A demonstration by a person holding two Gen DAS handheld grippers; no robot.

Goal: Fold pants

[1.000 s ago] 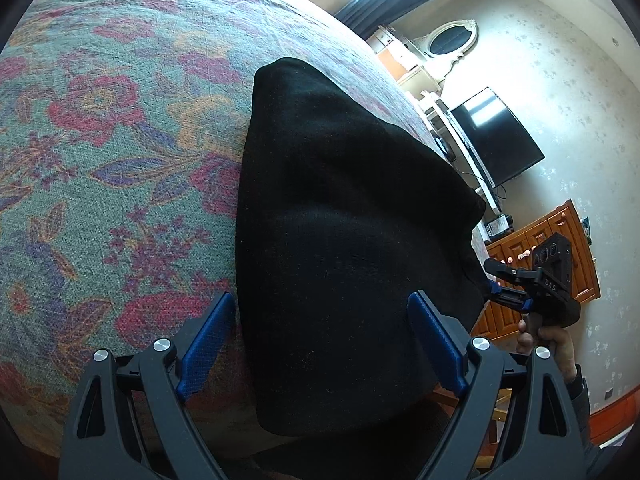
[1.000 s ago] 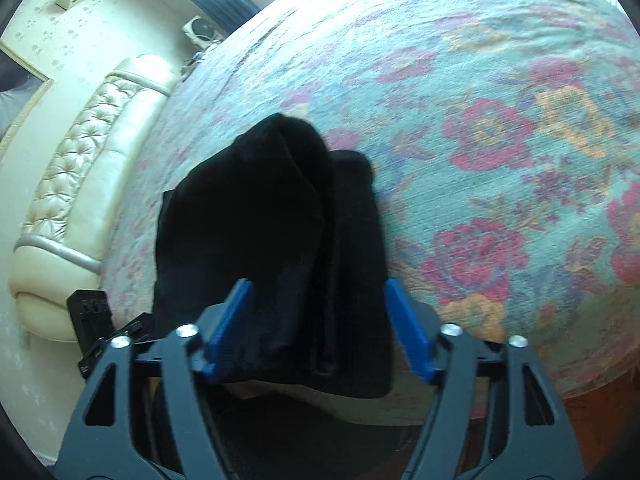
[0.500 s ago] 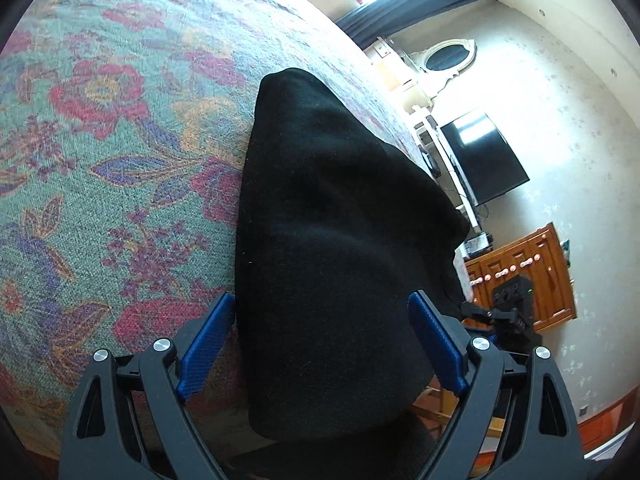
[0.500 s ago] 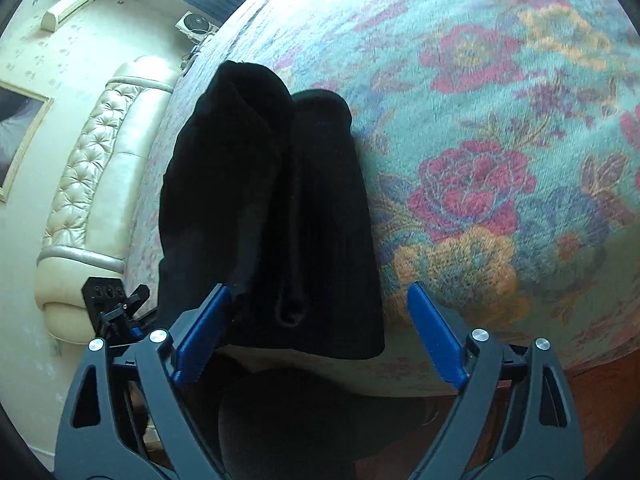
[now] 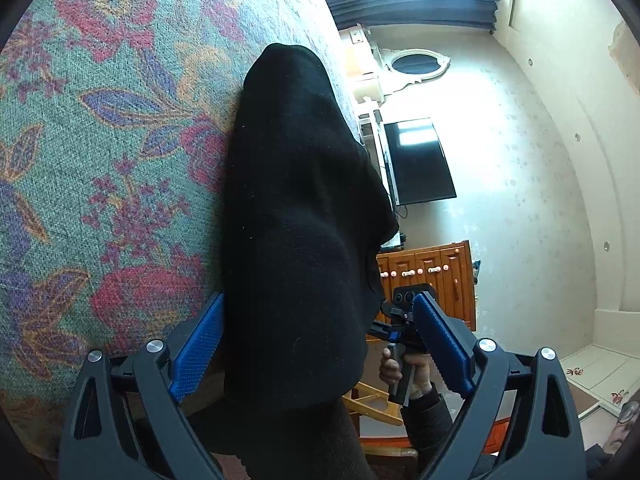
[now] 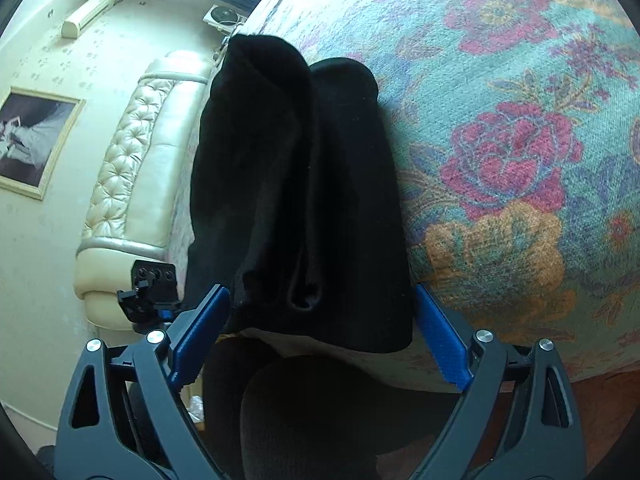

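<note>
The black pants [image 5: 296,208] lie folded in a thick stack on the flowered bedspread [image 5: 100,152], near the bed's edge. My left gripper [image 5: 320,344] is open, its blue fingers either side of the stack's near end, holding nothing. In the right wrist view the pants [image 6: 304,184] show layered folds with open ends toward me. My right gripper [image 6: 320,332] is open and straddles that near end, empty. The right gripper also shows in the left wrist view [image 5: 404,312], held in a hand; the left one shows in the right wrist view [image 6: 152,288].
The bed's edge runs just below the pants [image 6: 500,376]. A cream tufted sofa [image 6: 132,184] stands along the wall. A television [image 5: 416,160] and a wooden cabinet [image 5: 432,276] stand beyond the bed. A dark-clothed leg [image 6: 304,420] is under my right gripper.
Both grippers have tilted and drawn back toward the bed's edge, staying open. The pants have not moved. The other gripper has come closer in each view.
</note>
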